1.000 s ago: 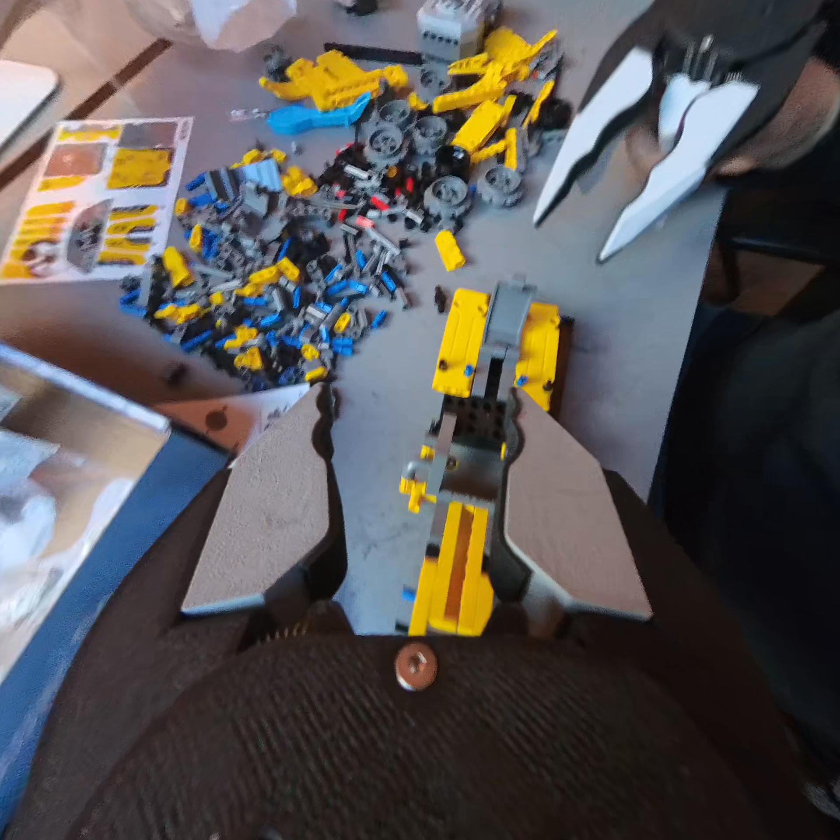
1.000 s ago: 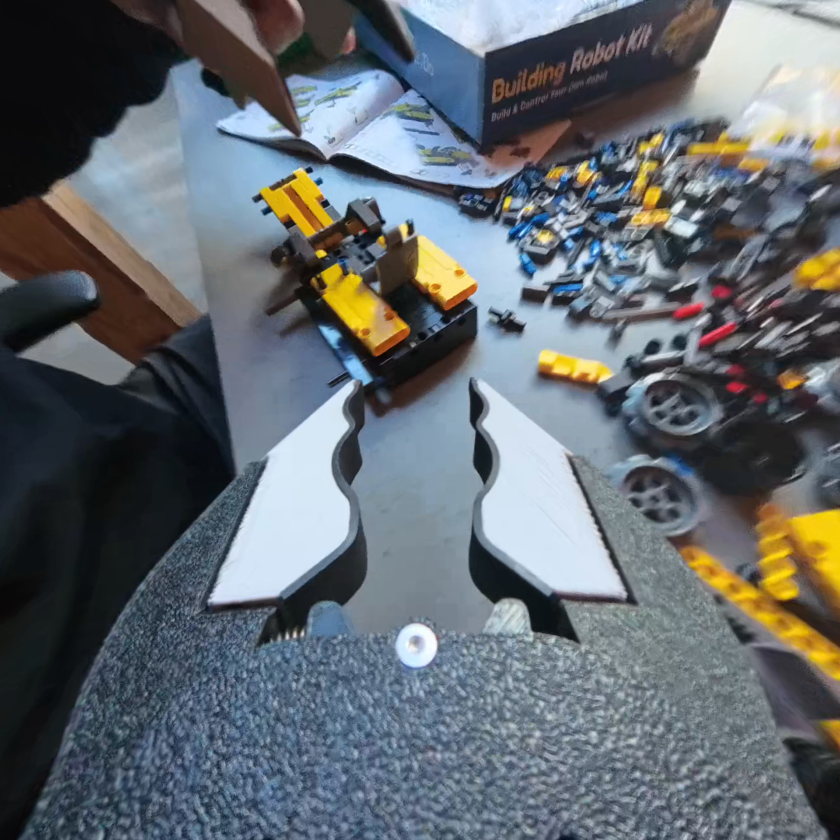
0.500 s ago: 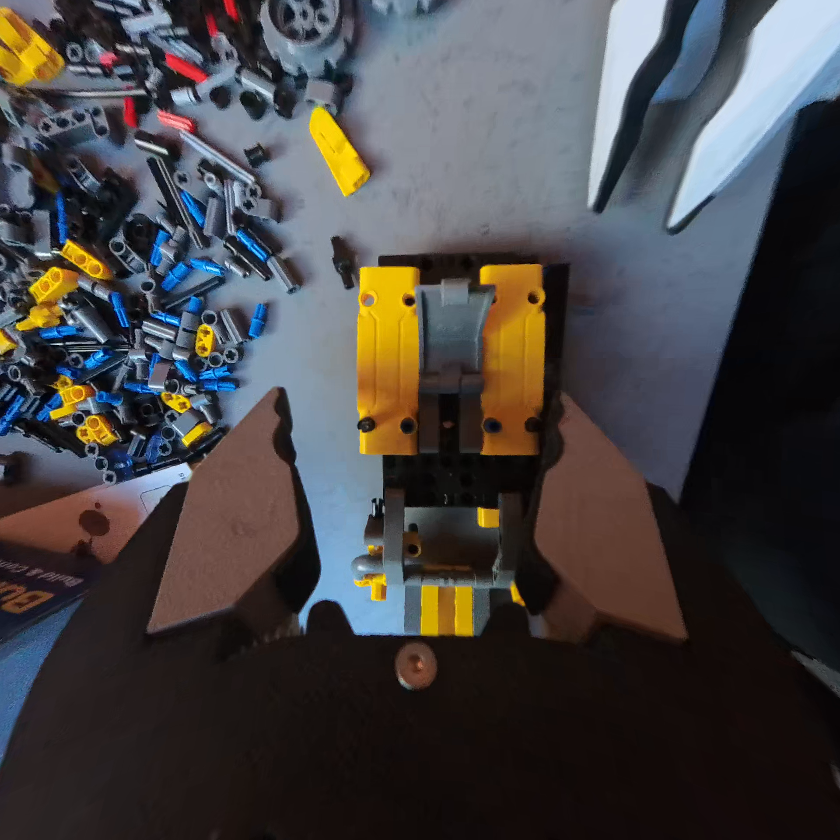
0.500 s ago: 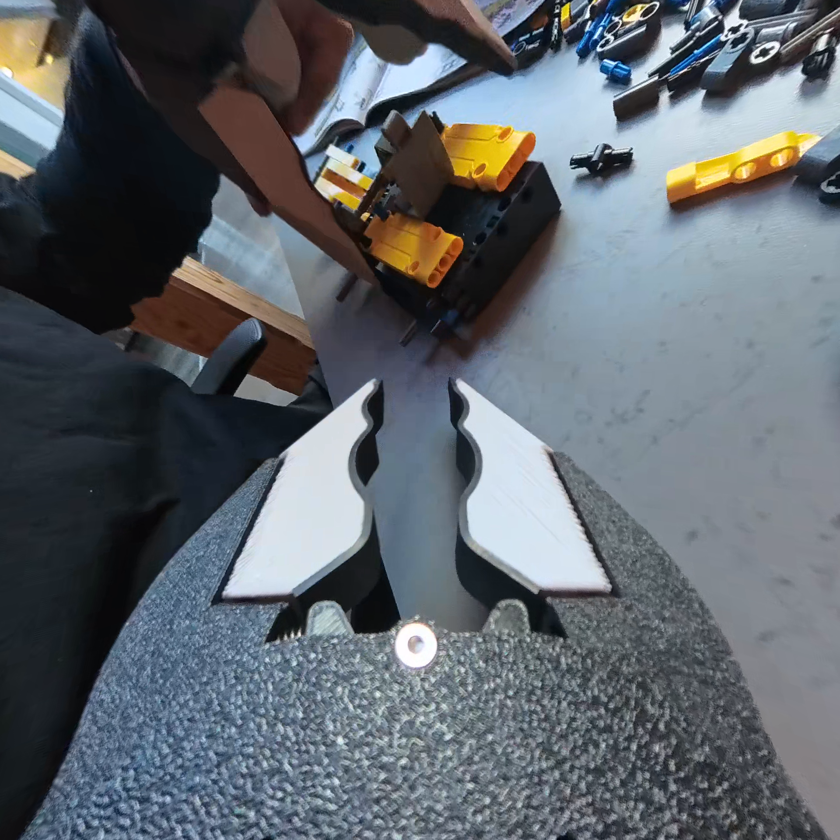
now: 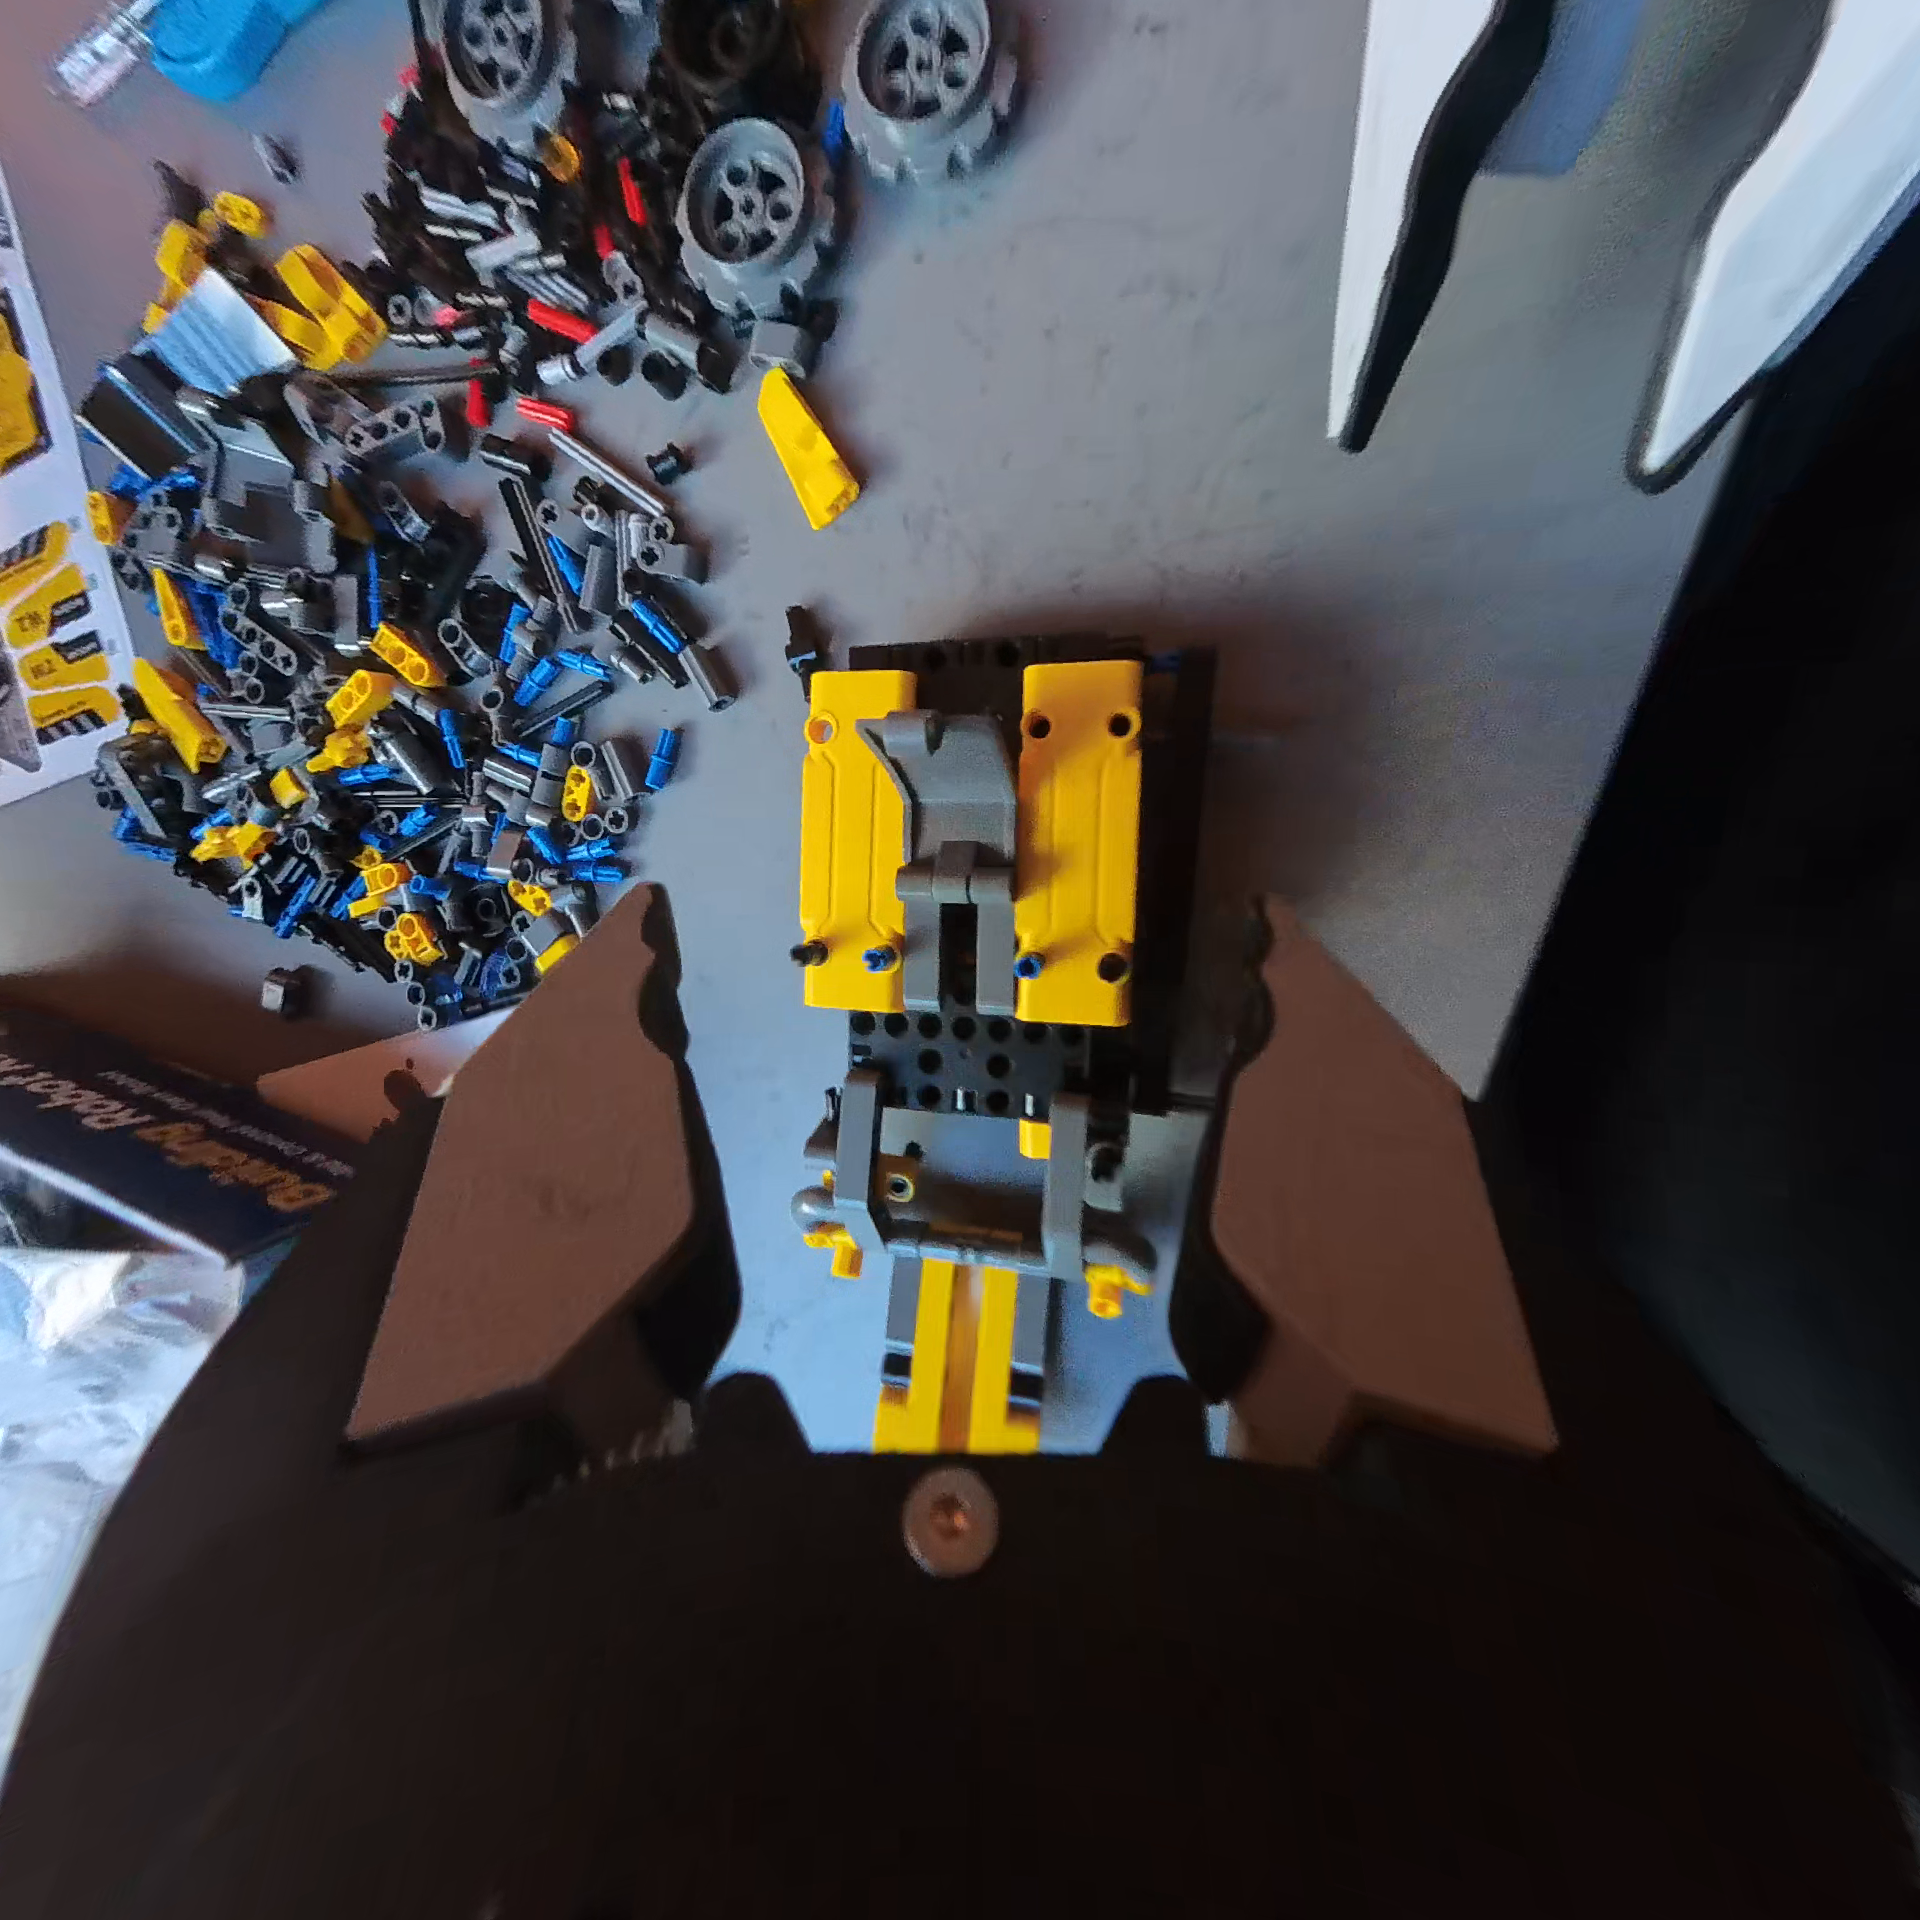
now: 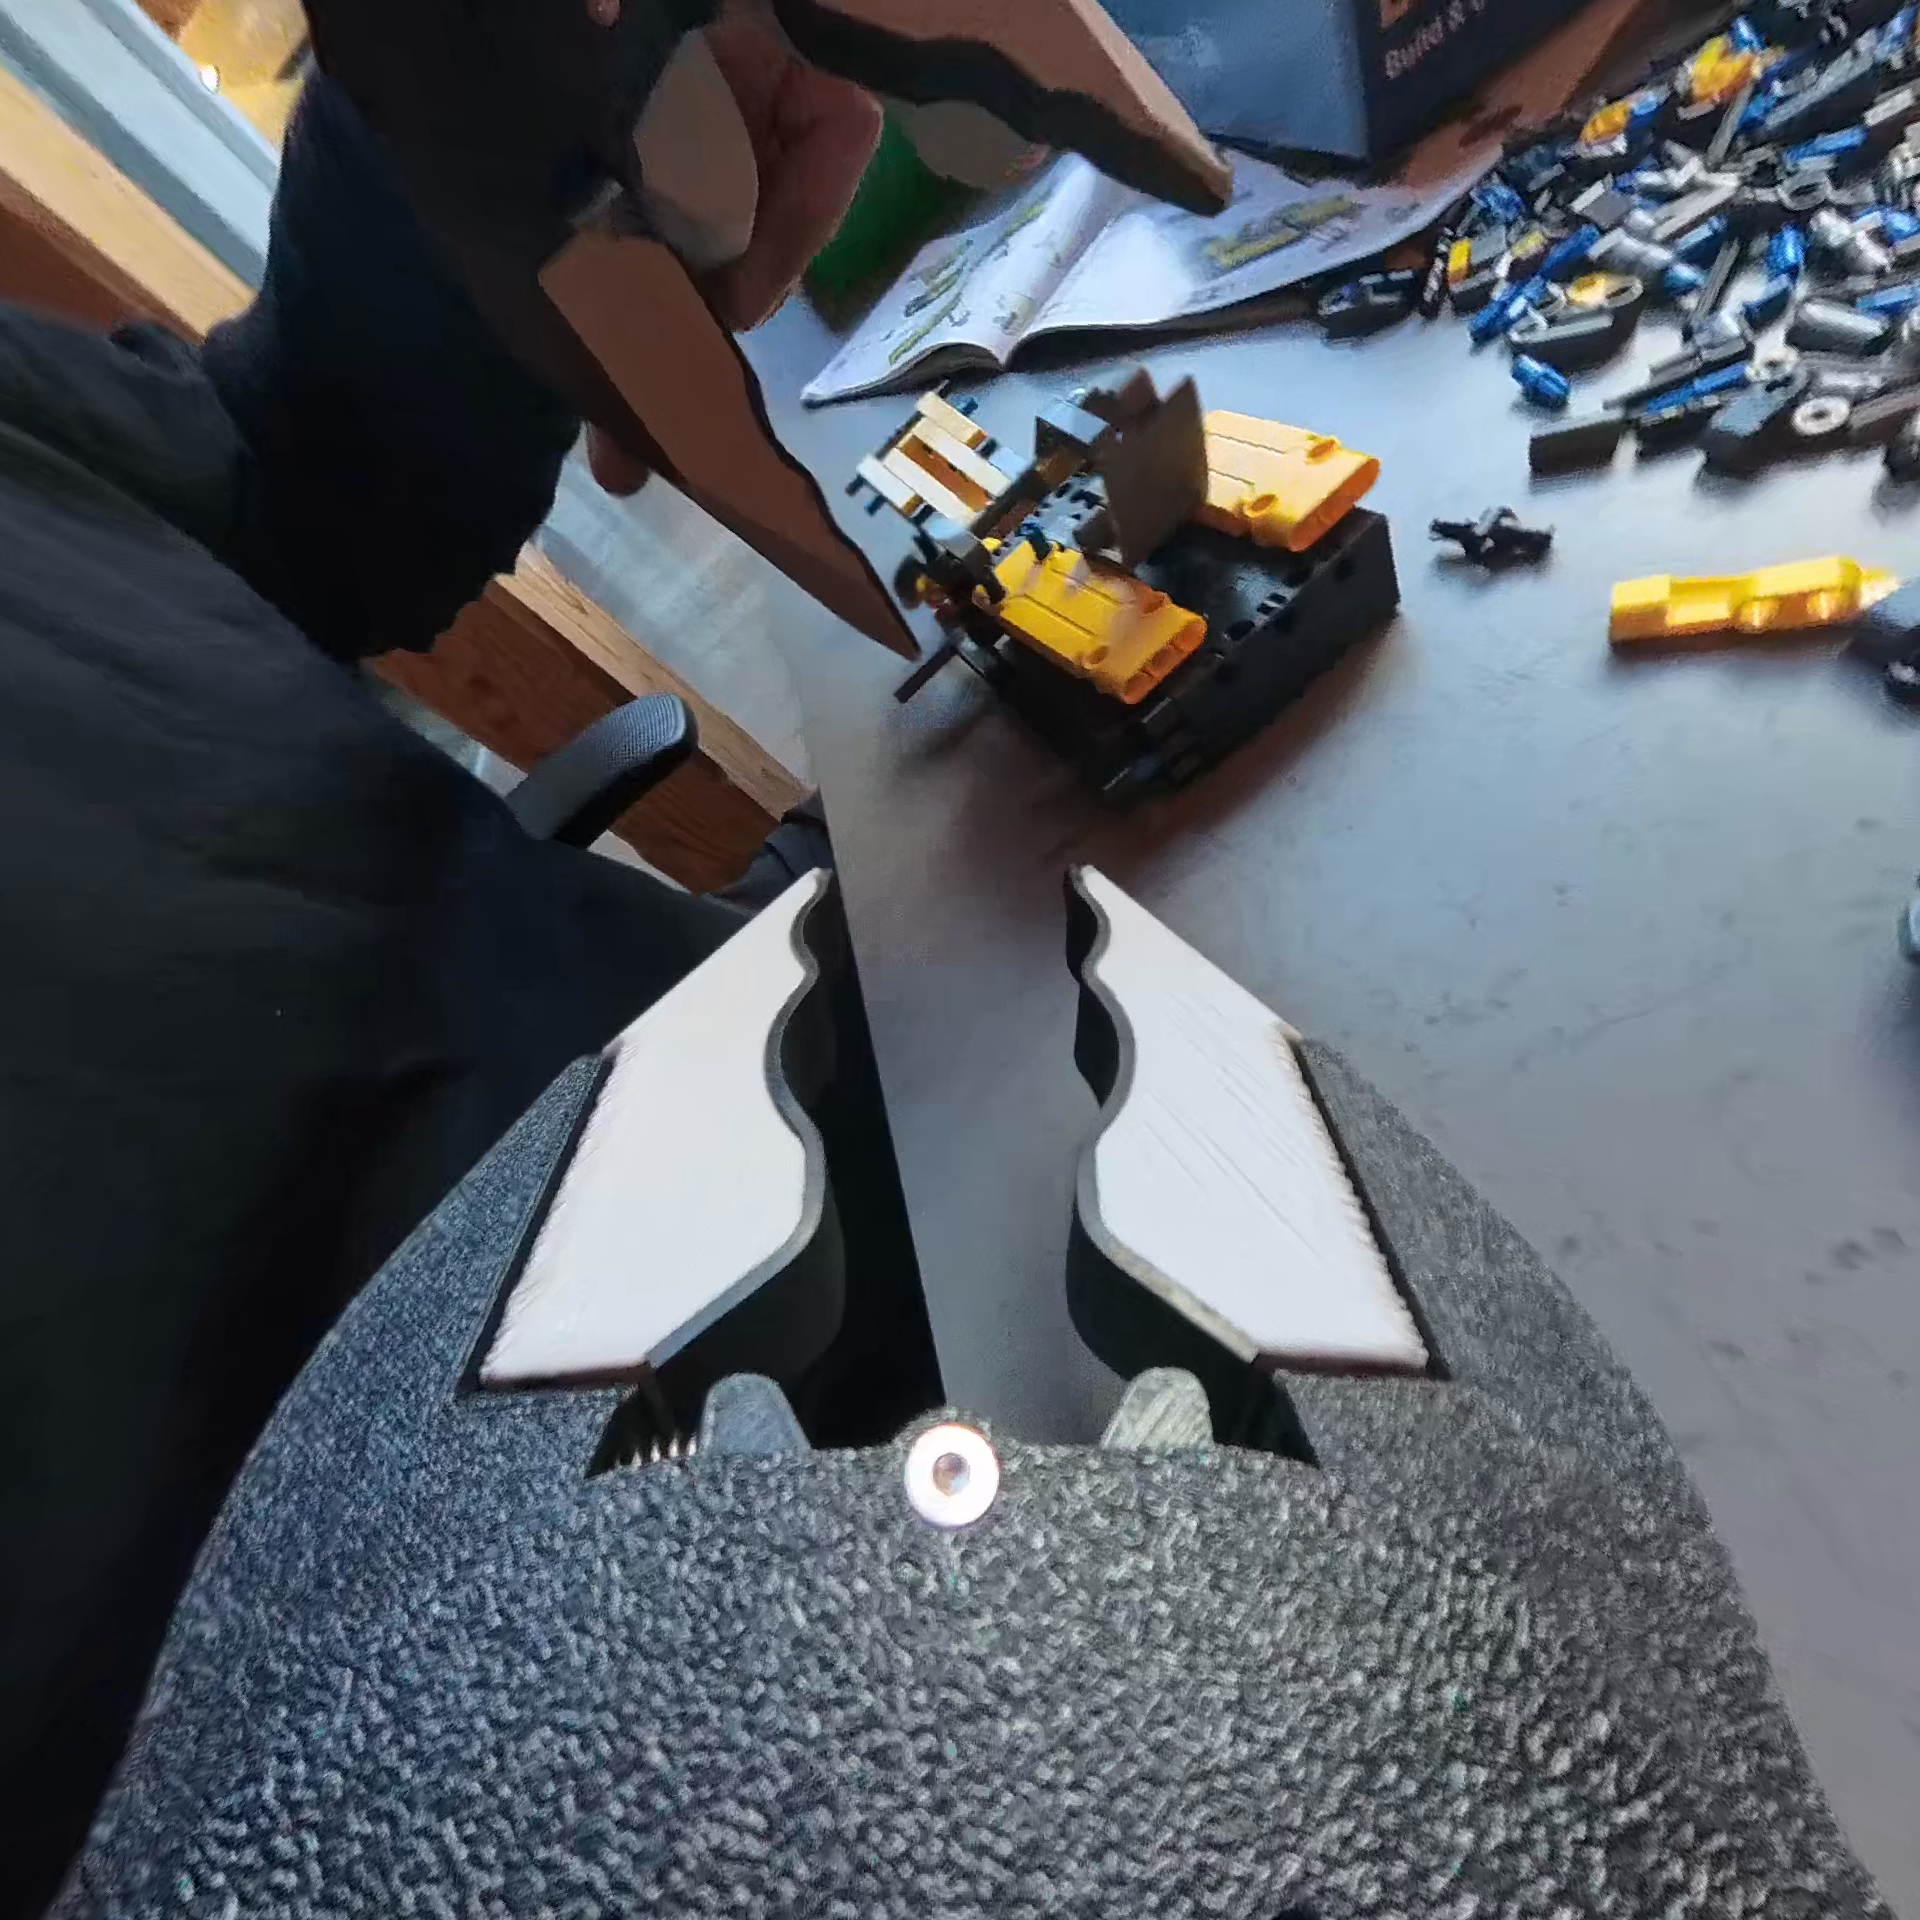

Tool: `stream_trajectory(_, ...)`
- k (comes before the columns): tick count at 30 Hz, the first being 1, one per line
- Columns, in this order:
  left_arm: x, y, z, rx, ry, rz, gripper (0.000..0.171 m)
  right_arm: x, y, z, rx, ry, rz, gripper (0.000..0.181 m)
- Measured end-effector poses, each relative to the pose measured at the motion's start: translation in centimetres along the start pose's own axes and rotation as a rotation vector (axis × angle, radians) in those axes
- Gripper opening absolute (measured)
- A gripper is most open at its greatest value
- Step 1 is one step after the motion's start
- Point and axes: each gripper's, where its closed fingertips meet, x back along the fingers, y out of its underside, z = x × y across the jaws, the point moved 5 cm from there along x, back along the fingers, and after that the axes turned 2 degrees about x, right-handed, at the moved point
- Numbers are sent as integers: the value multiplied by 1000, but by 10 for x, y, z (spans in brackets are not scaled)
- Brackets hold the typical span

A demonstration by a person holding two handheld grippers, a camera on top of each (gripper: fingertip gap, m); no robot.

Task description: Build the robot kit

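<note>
Left gripper (image 5: 956, 925) wide apart above yellow-and-black brick model (image 5: 977, 935) beside loose parts pile (image 5: 416, 644).

The half-built model (image 5: 971, 935) looks like smooth, slightly glossy plastic in yellow, grey and black, same as the loose parts pile (image 5: 416, 675), while the table (image 6: 1507, 987) under it is a matt grey top with faint scuffs. The right gripper (image 6: 951, 883) has a rough pebbled black shell, flat white fingers (image 6: 1236, 1174) with fine ridges and a shiny metal screw (image 6: 951, 1475); the left gripper (image 5: 956, 914) has matt brown, cardboard-looking pads (image 5: 551, 1174). The booklet (image 6: 1091, 270) is lightly glossy paper, and the box (image 5: 156, 1153) is printed card.
</note>
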Motion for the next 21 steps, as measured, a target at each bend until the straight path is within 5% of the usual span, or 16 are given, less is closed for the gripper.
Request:
stream_trajectory(4, 21, 1, 11, 62, -20, 56, 105, 10, -12, 4, 187, 89, -40, 52)
stream_trajectory(7, 6, 15, 23, 45, -70, 1, 104, 14, -28, 15, 359, 153, -85, 65)
stream_trajectory(12, -3, 25, 32, -9, -222, 8, 97, -22, -33, 41, 573, 139, -204, 82)
stream_trajectory(16, -8, 32, 23, -43, -273, -27, 98, -46, -31, 55, 646, 87, -320, 105)
stream_trajectory(21, -21, 28, 11, -59, -191, -37, 94, -58, -37, 63, 685, 27, -362, 108)
